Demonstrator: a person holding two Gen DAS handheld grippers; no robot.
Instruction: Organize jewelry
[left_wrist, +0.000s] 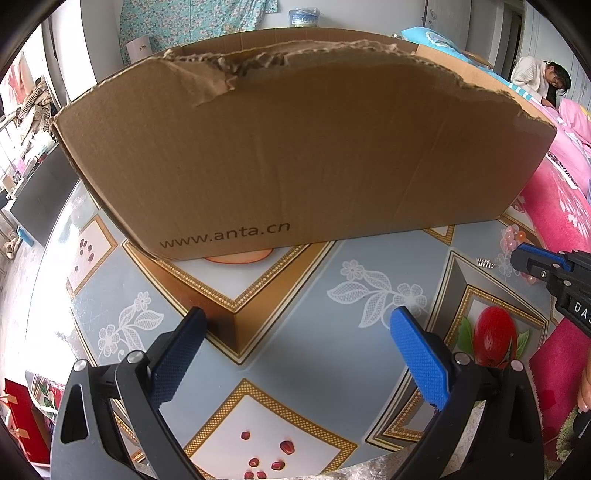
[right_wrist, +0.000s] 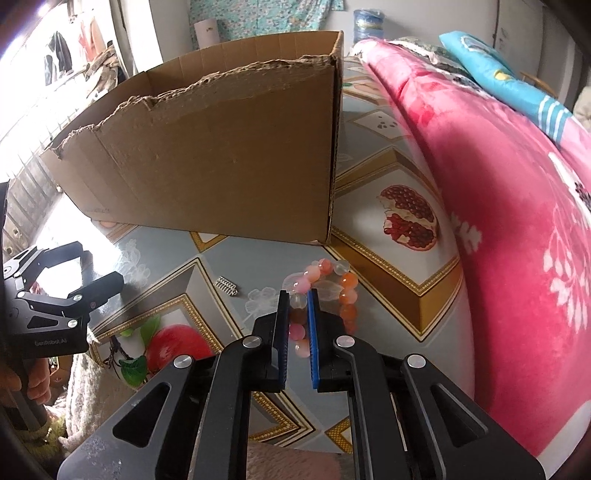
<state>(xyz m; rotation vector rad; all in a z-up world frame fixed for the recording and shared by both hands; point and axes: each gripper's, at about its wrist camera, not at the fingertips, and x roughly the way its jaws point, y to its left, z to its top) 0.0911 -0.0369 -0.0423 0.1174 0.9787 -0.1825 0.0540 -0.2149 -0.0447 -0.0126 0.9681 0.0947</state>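
The bracelet (right_wrist: 325, 291), a ring of pink, orange and clear beads, lies on the worktop (right_wrist: 236, 254) just before the box (right_wrist: 221, 162). The right tool (right_wrist: 297, 295) is nearly closed, its pads pinching the near side of the bead ring. To do this well, I judge the grip should sit square on a bead, not the gap between two, and the lift should be slow so the loose loop hangs free before it goes over the box's torn rim. A small metal spring (right_wrist: 226, 285) lies near, to the left; keep clear of it. The left tool (left_wrist: 295, 354) hangs wide open and empty over the worktop. The cloth is glossy, printed with fruit and lace flowers. A pink quilt (right_wrist: 517, 221) crowds the right edge.
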